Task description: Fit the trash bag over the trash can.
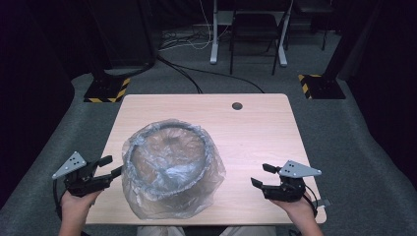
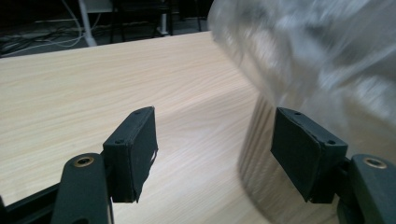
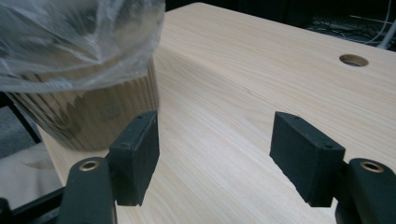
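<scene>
A light wooden table (image 1: 255, 147) seen from above, with a round, ribbed, wood-coloured bin lined with a loose clear plastic bag (image 1: 169, 164) standing on its near-left part. The bag's mouth is folded over the rim and its slack spills down the sides onto the tabletop.

A person's hands come in from the bottom edge, each holding a black two-jaw gripper. The left gripper (image 1: 112, 165) sits just beside the bin's left side, jaws apart and holding nothing. The right gripper (image 1: 262, 175) hovers well apart from the bin on the right, its jaws likewise open and empty.

The work appears to be at the approach stage — both grippers closing in on the bag, neither yet gripping it. The next move likely calls for the left gripper to pinch the loose plastic near the rim without shoving the light bin, while the right crosses the gap to take the opposite side.

The left gripper view shows blurred plastic film (image 2: 322, 56) hanging right above its right-hand jaw, with bare tabletop between the pads — closer than the high view suggests. The right gripper view shows the bin's ribbed wall (image 3: 93, 116) under the bag's hem, plus a round cable hole (image 3: 353, 60) in the tabletop.
</scene>
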`<state>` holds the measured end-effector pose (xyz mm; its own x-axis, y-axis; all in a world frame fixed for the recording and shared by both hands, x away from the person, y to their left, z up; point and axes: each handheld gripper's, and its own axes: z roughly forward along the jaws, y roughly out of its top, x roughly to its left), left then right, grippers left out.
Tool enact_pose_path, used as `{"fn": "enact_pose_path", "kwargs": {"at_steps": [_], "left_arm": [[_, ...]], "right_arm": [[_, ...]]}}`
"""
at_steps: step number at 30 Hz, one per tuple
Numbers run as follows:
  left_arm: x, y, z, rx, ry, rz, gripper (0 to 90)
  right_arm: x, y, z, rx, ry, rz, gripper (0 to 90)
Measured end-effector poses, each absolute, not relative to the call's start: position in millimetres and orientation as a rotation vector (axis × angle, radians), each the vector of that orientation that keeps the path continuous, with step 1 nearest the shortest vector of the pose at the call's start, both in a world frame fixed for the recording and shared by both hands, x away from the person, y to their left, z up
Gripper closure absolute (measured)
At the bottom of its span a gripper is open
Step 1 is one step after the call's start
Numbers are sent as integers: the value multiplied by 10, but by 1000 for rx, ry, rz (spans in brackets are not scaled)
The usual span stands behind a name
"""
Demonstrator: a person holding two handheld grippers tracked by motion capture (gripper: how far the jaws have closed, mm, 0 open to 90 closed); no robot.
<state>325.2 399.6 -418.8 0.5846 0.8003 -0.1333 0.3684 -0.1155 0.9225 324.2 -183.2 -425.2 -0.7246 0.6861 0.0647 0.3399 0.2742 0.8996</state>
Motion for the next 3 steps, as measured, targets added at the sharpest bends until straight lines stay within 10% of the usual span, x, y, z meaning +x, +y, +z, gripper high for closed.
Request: {"fn": "enact_pose_path", "kwargs": {"at_steps": [3], "left_arm": [[3238, 4016, -4280, 1708, 985, 511, 304]], "right_arm": [[3244, -1850, -4301, 932, 2210, 1396, 312]]}}
